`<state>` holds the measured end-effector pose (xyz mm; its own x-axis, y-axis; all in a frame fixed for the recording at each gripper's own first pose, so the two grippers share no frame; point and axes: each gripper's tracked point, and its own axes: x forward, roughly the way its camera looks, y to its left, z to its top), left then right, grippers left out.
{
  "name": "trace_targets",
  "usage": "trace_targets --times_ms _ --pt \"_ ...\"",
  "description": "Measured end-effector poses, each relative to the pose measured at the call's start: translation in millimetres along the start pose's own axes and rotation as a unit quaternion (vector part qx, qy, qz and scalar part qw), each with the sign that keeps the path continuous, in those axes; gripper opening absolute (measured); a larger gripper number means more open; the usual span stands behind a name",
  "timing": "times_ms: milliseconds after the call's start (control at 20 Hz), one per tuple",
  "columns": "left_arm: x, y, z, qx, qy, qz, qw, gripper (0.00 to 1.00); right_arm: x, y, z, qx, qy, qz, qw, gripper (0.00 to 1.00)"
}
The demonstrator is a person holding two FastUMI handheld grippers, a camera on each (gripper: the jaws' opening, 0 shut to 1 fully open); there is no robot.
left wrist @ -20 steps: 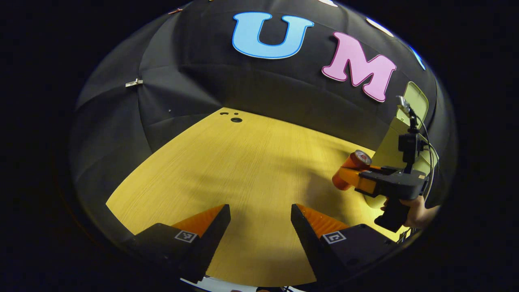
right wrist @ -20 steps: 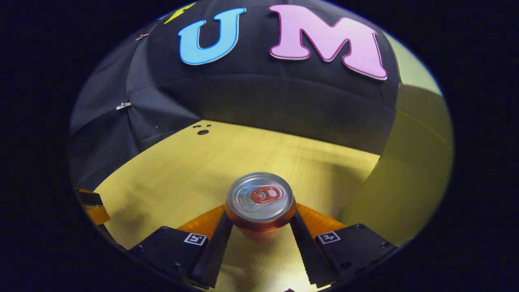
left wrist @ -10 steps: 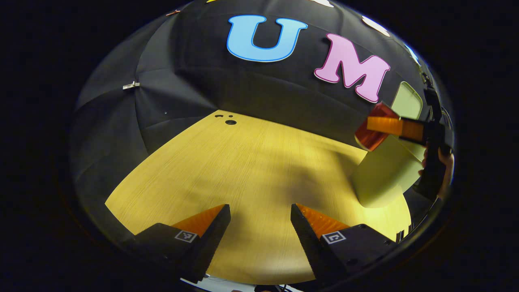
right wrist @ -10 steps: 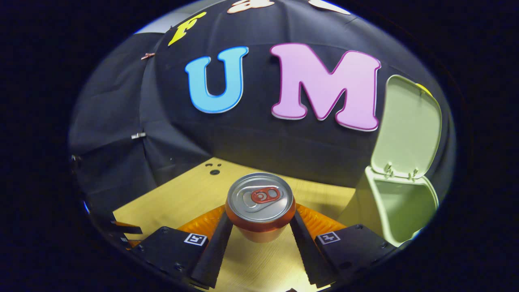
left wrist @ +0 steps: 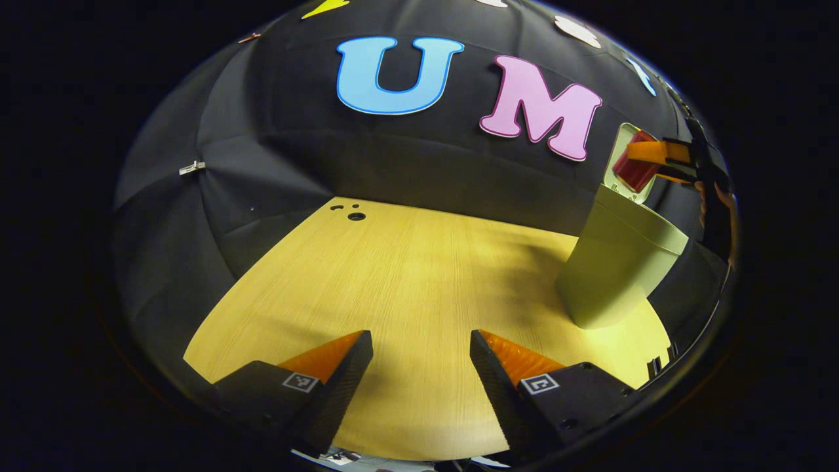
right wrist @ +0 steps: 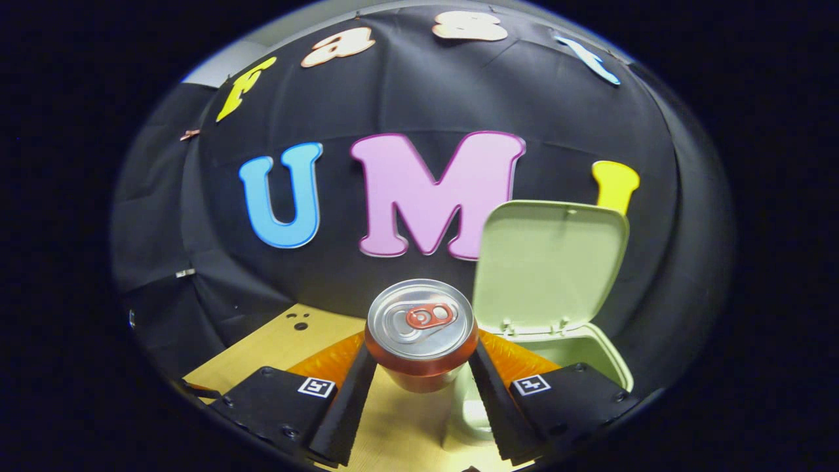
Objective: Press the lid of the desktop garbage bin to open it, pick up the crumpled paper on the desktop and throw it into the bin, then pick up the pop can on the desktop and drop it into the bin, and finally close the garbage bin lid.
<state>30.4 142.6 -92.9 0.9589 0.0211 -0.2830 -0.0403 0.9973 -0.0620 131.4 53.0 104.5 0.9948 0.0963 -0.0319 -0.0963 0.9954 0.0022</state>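
The worktop (left wrist: pixel 406 275) under me is pale yellow wood grain, with a few small dark holes (left wrist: pixel 354 214) near its far edge, and it runs up to the black cloth wall (left wrist: pixel 406 164) of the booth, which is pinned with a small clip (left wrist: pixel 191 168) on the left. In the left gripper view my left tongs (left wrist: pixel 421 351) hang low over the bare wood with their jaws spread wide and nothing between them. The pale green garbage bin (left wrist: pixel 613 269) stands on the far right part of the worktop, its lid (right wrist: pixel 547 259) swung up and standing nearly upright against the wall. In the right gripper view my right tongs (right wrist: pixel 423 367) are clamped on the pop can (right wrist: pixel 420 331), one finger pressed to each side of its orange body, the can upright with its silver top and red pull tab facing the camera. The can is held up off the worktop, just in front of the open lid and beside the bin's open mouth (right wrist: pixel 577 357). From the left gripper view, the can (left wrist: pixel 633 168) sits above the bin's rim with my hand (left wrist: pixel 718 196) behind it at the edge.
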Motion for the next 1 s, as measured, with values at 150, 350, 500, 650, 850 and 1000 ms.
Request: trace_targets --times_ms 150,350,500,650,850,1000 --pt "2 -2 -7 -0.009 0.009 -0.003 1.000 0.96 -11 -33 11 0.022 -0.008 -0.029 0.999 0.82" --pt "3 -11 -11 -0.004 0.012 0.004 1.000 0.96 -12 -74 6 0.012 -0.004 -0.062 0.998 0.82" --pt "3 -20 -16 -0.006 0.019 0.016 1.000 0.96 -3 -94 -10 0.014 0.010 -0.066 0.998 0.83" --pt "7 -29 -20 -0.016 0.027 0.034 0.999 0.96 10 -109 -29 0.010 0.029 -0.063 0.998 0.83" --pt "13 -50 -18 -0.028 0.032 0.039 0.998 0.96 22 -115 -49 0.003 0.046 -0.054 0.997 0.83" --pt "20 -64 -17 -0.023 0.032 0.039 0.998 0.96 27 -115 -56 -0.001 0.053 -0.047 0.997 0.84"
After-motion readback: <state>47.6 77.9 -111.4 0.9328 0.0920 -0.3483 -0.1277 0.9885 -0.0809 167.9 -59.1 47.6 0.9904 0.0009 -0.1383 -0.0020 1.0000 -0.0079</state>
